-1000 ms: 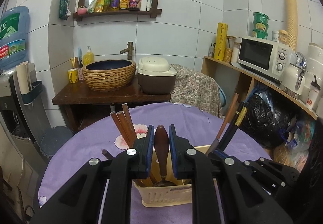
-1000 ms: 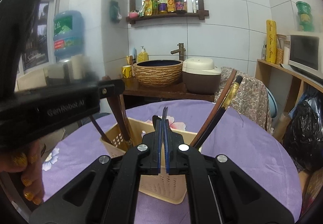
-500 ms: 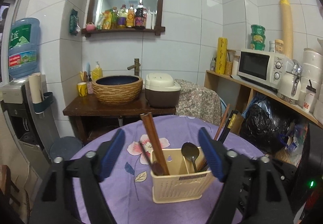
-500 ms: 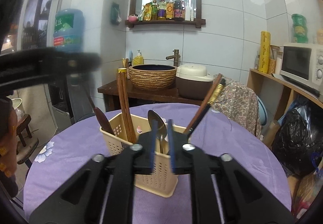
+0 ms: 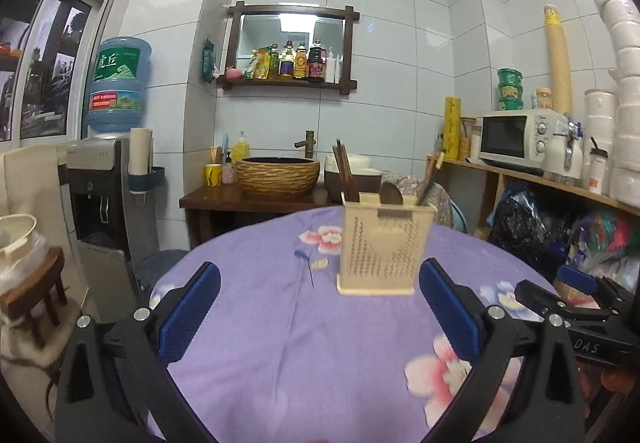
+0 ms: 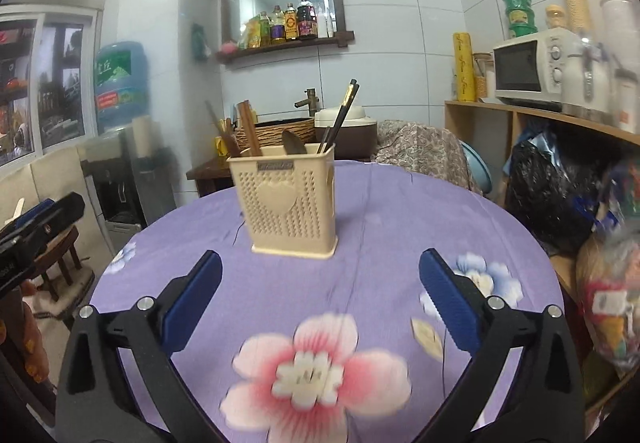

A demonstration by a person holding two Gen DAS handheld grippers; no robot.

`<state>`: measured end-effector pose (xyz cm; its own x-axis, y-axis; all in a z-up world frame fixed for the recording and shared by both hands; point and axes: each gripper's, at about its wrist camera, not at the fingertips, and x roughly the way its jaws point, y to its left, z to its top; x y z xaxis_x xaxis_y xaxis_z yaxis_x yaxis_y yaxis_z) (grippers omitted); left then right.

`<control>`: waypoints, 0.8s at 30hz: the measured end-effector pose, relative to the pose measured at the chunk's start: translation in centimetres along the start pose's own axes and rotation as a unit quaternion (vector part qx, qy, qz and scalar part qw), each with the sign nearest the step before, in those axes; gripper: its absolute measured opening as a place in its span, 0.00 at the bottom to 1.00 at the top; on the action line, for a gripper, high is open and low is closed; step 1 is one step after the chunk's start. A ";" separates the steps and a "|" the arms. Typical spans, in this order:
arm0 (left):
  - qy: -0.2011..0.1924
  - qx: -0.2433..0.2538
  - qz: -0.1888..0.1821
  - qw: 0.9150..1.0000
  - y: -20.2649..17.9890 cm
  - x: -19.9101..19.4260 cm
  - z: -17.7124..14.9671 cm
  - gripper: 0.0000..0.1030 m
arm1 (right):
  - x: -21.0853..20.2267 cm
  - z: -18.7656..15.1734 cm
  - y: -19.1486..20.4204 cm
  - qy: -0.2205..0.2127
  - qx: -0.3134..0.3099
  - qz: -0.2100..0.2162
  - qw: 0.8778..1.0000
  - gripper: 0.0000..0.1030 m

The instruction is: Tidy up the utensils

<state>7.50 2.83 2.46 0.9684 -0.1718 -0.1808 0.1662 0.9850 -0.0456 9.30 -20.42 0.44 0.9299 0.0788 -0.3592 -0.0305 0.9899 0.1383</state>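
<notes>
L view only: right gripper (image 5: 576,297) beside holder (image 5: 385,248).
Holder: cream perforated plastic, heart emboss, on purple floral cloth (image 6: 360,227).
Grippers: left gripper (image 5: 319,307), right (image 6: 320,295) jaws just opened wide, nothing between.

Evenly lit, soft and slightly cool, from a ceiling lamp reflected as a white glare patch in the mirror (image 5: 294,39) on the tiled wall. Faint sheen on the tiles around the mirror, hardly any hard shadows below it. Strong fisheye bending either side of the mirror, with black corners at the frame edges. Sharp in the left wrist view; smeared by motion in the right wrist view, worst on the pink flower (image 6: 316,367) of the cloth and the bags (image 6: 608,307) far right of the mirror.
</notes>
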 end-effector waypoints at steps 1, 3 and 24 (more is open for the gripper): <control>0.001 -0.001 0.000 1.000 -0.2 -0.8 -0.6 0.95 | -1.1 -0.8 0.2 -0.005 0.000 -0.001 1.000 0.95; 0.007 -0.011 -0.001 1.000 -0.6 -2.5 -2.0 0.95 | -3.8 -2.4 1.3 -0.028 -0.016 -0.014 0.999 0.95; -0.020 0.010 0.014 1.000 -2.1 -8.6 -3.5 0.95 | -11.9 -5.0 3.7 -0.053 -0.055 -0.040 0.996 0.95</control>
<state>-1.81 2.19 0.64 0.9793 -0.1446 -0.1420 0.1430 0.9895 -0.0215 -3.67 -17.07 0.58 0.9641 -0.0078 -0.2654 0.0104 0.9999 0.0086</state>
